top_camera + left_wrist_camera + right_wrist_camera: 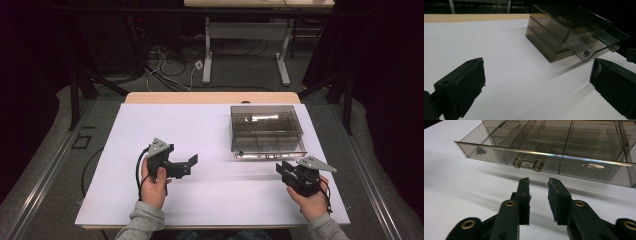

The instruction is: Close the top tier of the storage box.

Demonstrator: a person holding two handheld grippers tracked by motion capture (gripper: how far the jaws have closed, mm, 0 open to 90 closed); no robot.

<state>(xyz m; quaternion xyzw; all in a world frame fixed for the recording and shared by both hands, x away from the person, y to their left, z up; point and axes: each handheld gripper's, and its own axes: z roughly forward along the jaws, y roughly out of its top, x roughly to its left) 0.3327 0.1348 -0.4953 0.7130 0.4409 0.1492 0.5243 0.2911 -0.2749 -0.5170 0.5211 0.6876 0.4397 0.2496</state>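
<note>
A smoky clear plastic drawer box (266, 129) stands on the white table top (200, 190), right of the middle. Its lower drawer (574, 168) is slid out a little toward me, and its divided compartments look empty. In the right gripper view the drawer's small clear handle (528, 164) hangs just beyond my right gripper (539, 181). That gripper's jaws stand a narrow gap apart, with nothing between them. The right gripper (284, 170) sits close in front of the drawer. My left gripper (189, 166) rests mid-table, pointed at the box (571, 32), jaws wide open (537, 67) and empty.
The white sheet ends at a wooden strip (210, 97) along the table's far edge. Beyond it stand the white legs of another table (207, 55), with loose cables (165, 70) on the floor. Dark curtains close both sides.
</note>
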